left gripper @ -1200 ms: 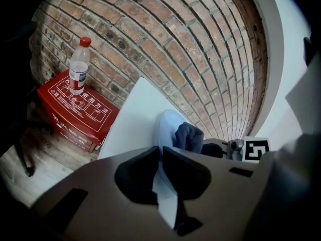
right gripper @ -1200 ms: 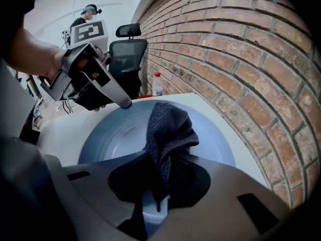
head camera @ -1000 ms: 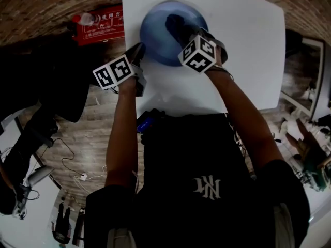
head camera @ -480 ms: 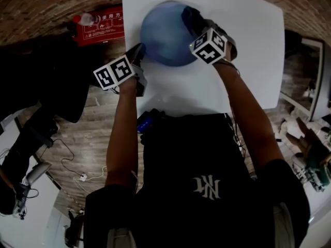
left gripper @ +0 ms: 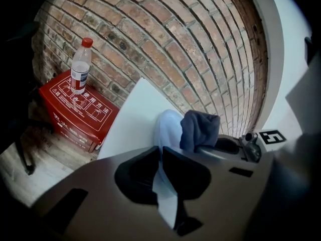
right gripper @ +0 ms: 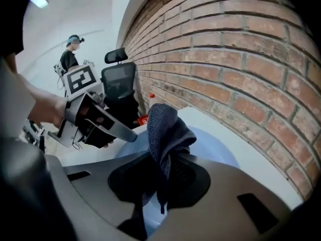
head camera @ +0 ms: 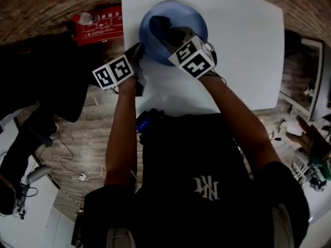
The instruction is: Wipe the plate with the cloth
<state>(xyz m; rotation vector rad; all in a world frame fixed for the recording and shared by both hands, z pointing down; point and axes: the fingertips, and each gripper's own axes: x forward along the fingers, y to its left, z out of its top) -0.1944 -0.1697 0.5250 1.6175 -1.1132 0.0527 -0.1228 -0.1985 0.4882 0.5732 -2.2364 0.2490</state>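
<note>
A blue plate (head camera: 181, 19) lies on the white table (head camera: 243, 50) near its far left corner. My left gripper (head camera: 140, 49) is shut on the plate's left rim; in the left gripper view the pale rim (left gripper: 168, 127) runs between the jaws of that gripper (left gripper: 160, 152). My right gripper (head camera: 166, 35) is shut on a dark blue cloth (head camera: 156, 26) and presses it on the left half of the plate. In the right gripper view the cloth (right gripper: 163, 127) stands bunched up out of the right gripper (right gripper: 163, 159) over the plate (right gripper: 220, 157), with the left gripper (right gripper: 123, 133) beyond it.
A red box (head camera: 101, 25) with a water bottle (left gripper: 80, 67) on top sits on the floor left of the table, against the brick wall (left gripper: 190, 49). A black office chair (right gripper: 120, 79) and a person (right gripper: 70, 54) are farther off. The table's left edge runs beside my left gripper.
My right gripper swung the cloth to the plate's right side, then swept it back to the left side. The left gripper and the plate have stayed put.
</note>
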